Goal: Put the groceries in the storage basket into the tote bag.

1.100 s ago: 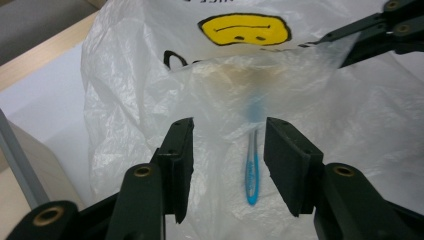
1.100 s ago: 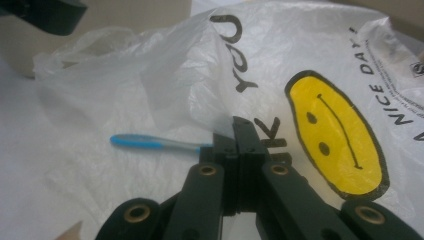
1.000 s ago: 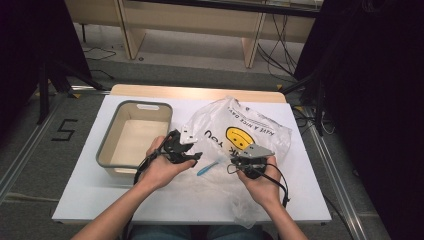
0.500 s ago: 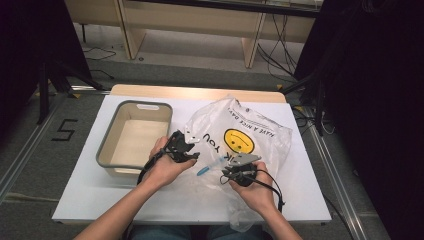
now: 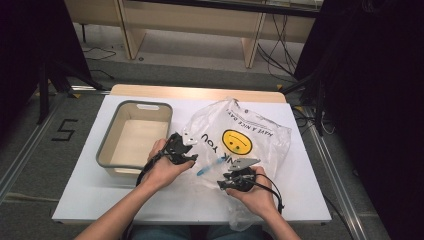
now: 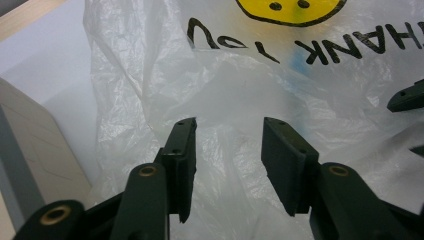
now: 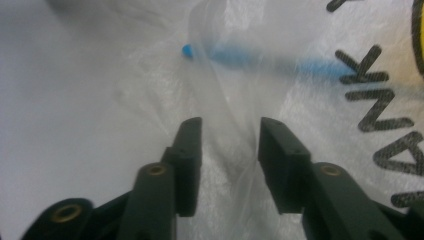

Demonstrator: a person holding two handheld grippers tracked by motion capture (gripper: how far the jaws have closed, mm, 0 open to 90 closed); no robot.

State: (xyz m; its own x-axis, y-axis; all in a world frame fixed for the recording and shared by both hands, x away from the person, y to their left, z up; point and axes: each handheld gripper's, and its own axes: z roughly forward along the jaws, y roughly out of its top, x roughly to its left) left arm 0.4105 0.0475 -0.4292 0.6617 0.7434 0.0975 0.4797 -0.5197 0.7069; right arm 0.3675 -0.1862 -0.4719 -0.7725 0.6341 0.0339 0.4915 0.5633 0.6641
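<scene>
In the right gripper view the right gripper (image 7: 227,131) stood with its jaws parted by a moderate gap and closed on nothing, a raised fold of the clear plastic bag (image 7: 320,90) rising in the gap between them; just beyond the jaw tips a blue pen-like object (image 7: 235,55) lay inside the bag, its rounded end poking out past the film to the left, and further right ran the black lettering. In the left gripper view the left gripper (image 6: 229,130) was likewise open, jaws apart over crumpled bag (image 6: 150,80) film and gripping nothing that could be seen; ahead of it lay the words THANK YOU and the yellow smiley face (image 6: 292,10), and to its left the wall of the grey bin (image 6: 20,160). From the high view the right gripper (image 5: 226,183) sat nearest the person at the bag's (image 5: 260,135) near edge, the left gripper (image 5: 192,159) at its left edge just beside the bin (image 5: 107,145), with the blue object (image 5: 209,167) between the two; all rested on the white table (image 5: 310,200).
</scene>
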